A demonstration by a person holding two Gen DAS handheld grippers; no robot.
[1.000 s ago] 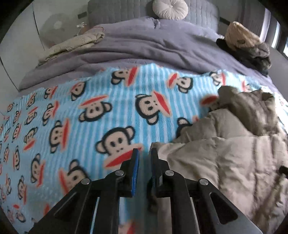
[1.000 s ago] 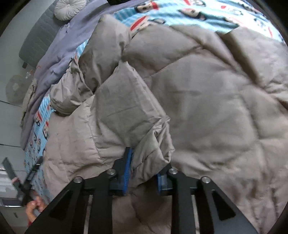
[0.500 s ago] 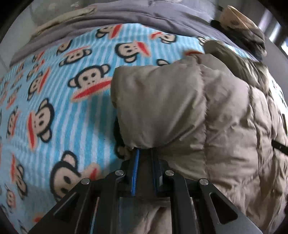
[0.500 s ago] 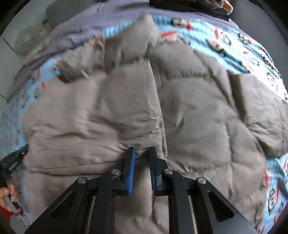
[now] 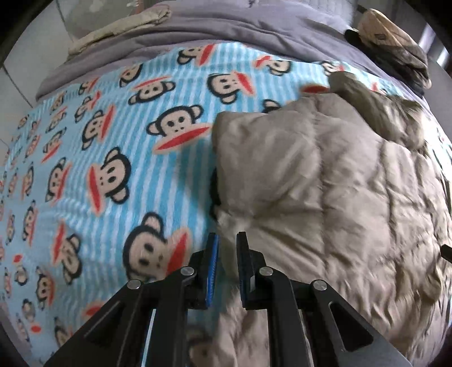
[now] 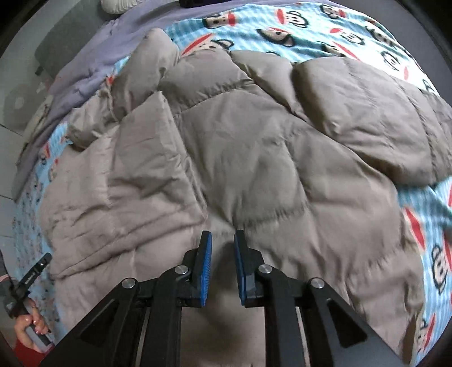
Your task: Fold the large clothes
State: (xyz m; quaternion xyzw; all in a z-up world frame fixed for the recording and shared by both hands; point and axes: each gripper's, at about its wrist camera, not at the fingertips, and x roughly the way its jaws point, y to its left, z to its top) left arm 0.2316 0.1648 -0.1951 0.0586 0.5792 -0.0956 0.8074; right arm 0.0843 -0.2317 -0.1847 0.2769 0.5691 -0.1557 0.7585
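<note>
A large beige quilted down jacket [image 6: 254, 158] lies spread on the blue monkey-print blanket [image 5: 99, 169], with its left sleeve folded over the body. In the left wrist view the jacket [image 5: 325, 183] fills the right half. My left gripper [image 5: 227, 240] sits at the jacket's left edge, jaws a little apart, with nothing clamped between them. My right gripper [image 6: 221, 237] hovers over the jacket's lower middle, jaws a little apart and empty. The left gripper [image 6: 31, 276] and the hand holding it show at the lower left of the right wrist view.
A grey duvet [image 5: 226, 31] covers the head of the bed. A folded beige cloth [image 5: 121, 28] lies at the back left. A pile of dark and tan clothes [image 5: 395, 36] sits at the back right. A round cushion [image 6: 118, 4] rests by the headboard.
Both grippers let go of the jacket and pulled back. The left sleeve, carried over by the left gripper, now lies folded on the body. The right gripper's flap lies flat.
</note>
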